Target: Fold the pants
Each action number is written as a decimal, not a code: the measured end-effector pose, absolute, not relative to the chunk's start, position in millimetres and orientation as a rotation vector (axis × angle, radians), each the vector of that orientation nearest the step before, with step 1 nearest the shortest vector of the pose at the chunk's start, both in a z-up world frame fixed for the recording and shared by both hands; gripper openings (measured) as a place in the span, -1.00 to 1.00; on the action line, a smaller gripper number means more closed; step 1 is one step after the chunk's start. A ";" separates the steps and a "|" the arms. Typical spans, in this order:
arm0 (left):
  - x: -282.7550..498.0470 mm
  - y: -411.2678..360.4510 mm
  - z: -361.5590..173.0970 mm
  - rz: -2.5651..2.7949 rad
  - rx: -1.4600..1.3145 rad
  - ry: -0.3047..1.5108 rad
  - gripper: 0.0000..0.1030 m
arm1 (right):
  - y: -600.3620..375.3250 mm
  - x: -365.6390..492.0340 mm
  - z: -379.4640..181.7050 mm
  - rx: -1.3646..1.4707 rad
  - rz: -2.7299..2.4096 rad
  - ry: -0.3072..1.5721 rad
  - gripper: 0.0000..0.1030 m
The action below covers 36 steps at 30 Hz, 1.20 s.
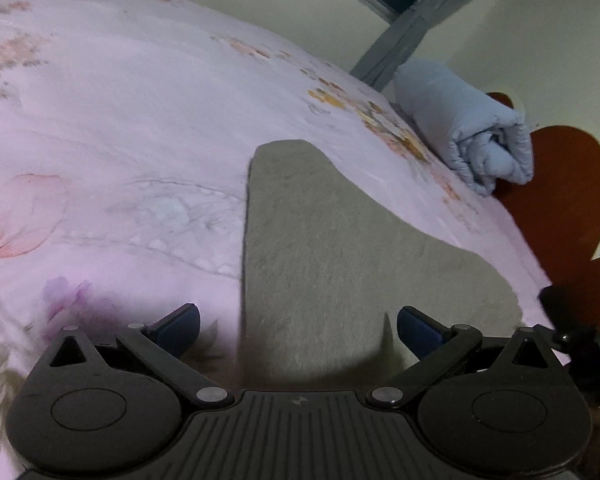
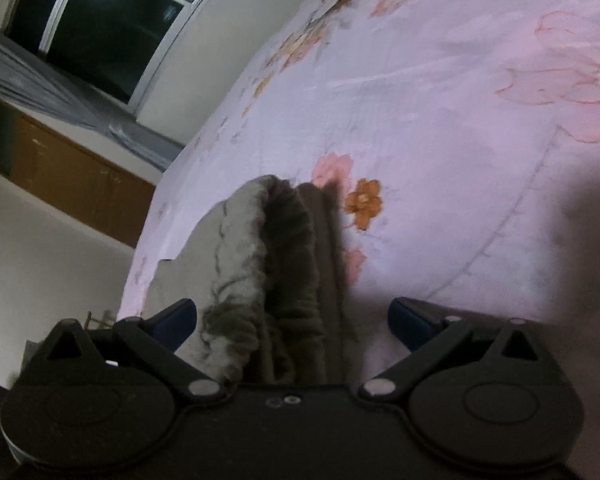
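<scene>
Left gripper (image 1: 298, 330) is sitting low over the bed with both blue-padded fingers (image 1: 180, 326) spread wide, pinching nothing; the grey pants (image 1: 340, 256) are lying flat directly ahead, running between and beyond the fingertips without touching either pad as far as I can tell. Pants are resting on the pink floral bedsheet (image 1: 112, 132), one narrow rounded end pointing away from the camera, the wider part flaring toward the right edge of the bed. Right gripper (image 2: 292, 320) is also standing wide open, nothing clamped; in its view the pants' elasticated waistband (image 2: 284, 264) is bunching up in a gathered ridge that is rising between the two fingers, lighter fleecy inside showing on the left of the ridge, darker fabric on the right. Whether that cloth is touching the right gripper's body is hard to tell, since it is disappearing behind the black housing. Right gripper's view is rolled, so the bed edge is running diagonally. Part of the right tool is showing at the far right edge of the left wrist view, blurred. Farther out, a rolled light-blue quilt (image 1: 472, 136) is lying at the far right edge of the bed, touching a reddish-brown headboard (image 1: 564, 192). Beyond the bed, grey curtains (image 2: 52, 92) are hanging beside a dark window (image 2: 100, 28), and a brown wooden cabinet (image 2: 76, 176) is standing against the pale wall.
</scene>
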<state>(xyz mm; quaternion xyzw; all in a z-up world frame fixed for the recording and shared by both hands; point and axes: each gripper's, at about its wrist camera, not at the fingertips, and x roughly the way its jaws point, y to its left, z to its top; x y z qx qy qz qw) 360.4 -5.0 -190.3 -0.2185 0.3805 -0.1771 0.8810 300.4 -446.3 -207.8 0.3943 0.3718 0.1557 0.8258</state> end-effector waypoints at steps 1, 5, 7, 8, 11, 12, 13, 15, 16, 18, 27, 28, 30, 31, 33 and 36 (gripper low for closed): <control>364.4 -5.0 -191.2 -0.393 -0.463 0.801 1.00 | -445.5 302.2 -209.0 0.853 0.349 0.789 0.89; 377.7 -7.3 -197.0 -0.486 -0.470 0.841 1.00 | -436.4 312.2 -215.5 0.895 0.425 0.815 0.90; 382.8 -7.8 -200.1 -0.517 -0.487 0.847 1.00 | -430.9 316.7 -215.2 0.886 0.429 0.821 0.90; 384.2 -8.1 -200.8 -0.526 -0.490 0.844 0.97 | -428.9 318.5 -215.2 0.884 0.426 0.824 0.90; 388.0 -12.0 -204.2 -0.536 -0.505 0.862 0.03 | -422.4 322.8 -213.1 0.853 0.421 0.840 0.90; 389.4 -12.5 -205.4 -0.532 -0.513 0.865 0.00 | -421.2 323.5 -211.6 0.841 0.423 0.847 0.89; 388.4 -13.6 -204.8 -0.538 -0.508 0.856 -0.14 | -420.3 324.5 -209.8 0.830 0.422 0.854 0.86; 384.9 -14.1 -201.7 -0.532 -0.514 0.834 -0.35 | -416.3 325.2 -203.5 0.762 0.391 0.873 0.27; 383.6 -12.6 -199.4 -0.534 -0.528 0.822 -0.49 | -415.7 325.6 -200.5 0.739 0.393 0.874 0.08; 378.7 -15.8 -189.3 -0.535 -0.505 0.795 -0.54 | -410.8 322.7 -191.1 0.701 0.395 0.854 -0.04; 365.8 10.1 -127.4 -0.549 -0.478 0.671 -0.57 | -377.6 333.5 -130.0 0.579 0.489 0.769 -0.19; 366.2 18.5 -119.6 -0.541 -0.479 0.651 -0.57 | -373.8 338.2 -123.8 0.572 0.501 0.760 -0.19; 369.7 34.0 -106.0 -0.520 -0.476 0.624 -0.57 | -363.8 350.2 -113.0 0.560 0.536 0.744 -0.19; 372.3 41.9 -99.1 -0.506 -0.470 0.614 -0.57 | -357.5 357.8 -108.4 0.552 0.551 0.739 -0.19; 377.2 56.1 -92.1 -0.479 -0.462 0.605 -0.57 | -343.9 374.5 -101.7 0.539 0.576 0.737 -0.19; 387.7 75.7 -91.4 -0.437 -0.472 0.605 -0.57 | -326.8 395.7 -101.8 0.536 0.606 0.743 -0.19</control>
